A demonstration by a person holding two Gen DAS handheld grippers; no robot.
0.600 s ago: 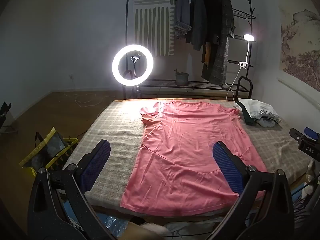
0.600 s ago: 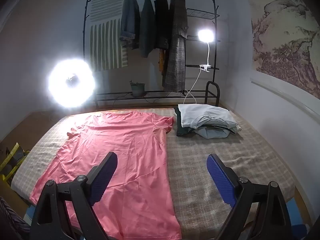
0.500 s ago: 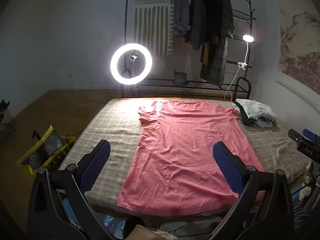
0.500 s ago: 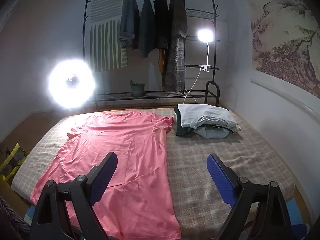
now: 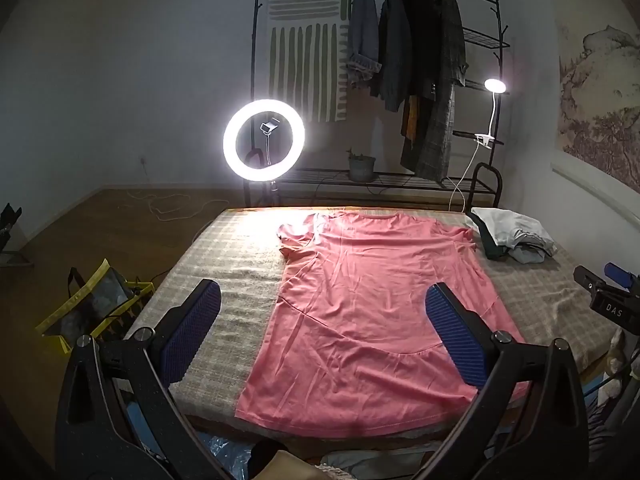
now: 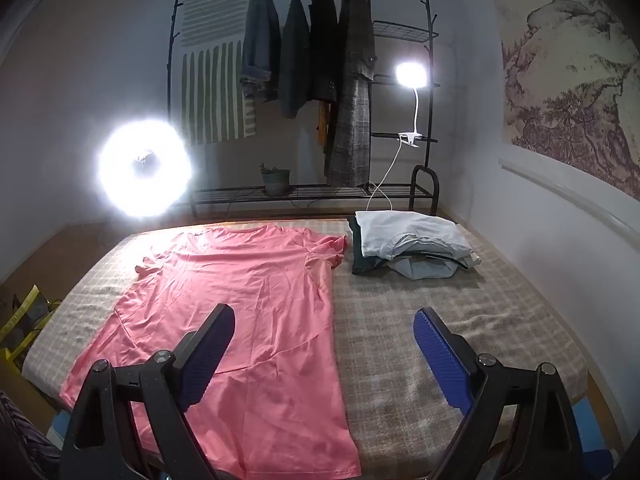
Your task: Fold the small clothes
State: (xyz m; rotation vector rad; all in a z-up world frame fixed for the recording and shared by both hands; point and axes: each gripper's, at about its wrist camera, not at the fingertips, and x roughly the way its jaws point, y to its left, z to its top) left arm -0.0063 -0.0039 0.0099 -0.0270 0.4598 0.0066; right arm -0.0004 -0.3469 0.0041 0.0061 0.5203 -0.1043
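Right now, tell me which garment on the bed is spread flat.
The pink T-shirt, laid open across the checked bed cover. The other clothes sit in a folded pile by its far right sleeve.

pink t-shirt (image 5: 372, 312), spread flat and unfolded on the bed, collar at the far edge, hem nearest

Matt pink cloth shirt (image 5: 376, 312) lies on rough woven checked blanket (image 5: 240, 264).

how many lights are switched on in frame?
2. The ring light stands left of the clothes rack, beyond the bed's far edge. The clip lamp sits on the rack's right side. Others may lie out of view.
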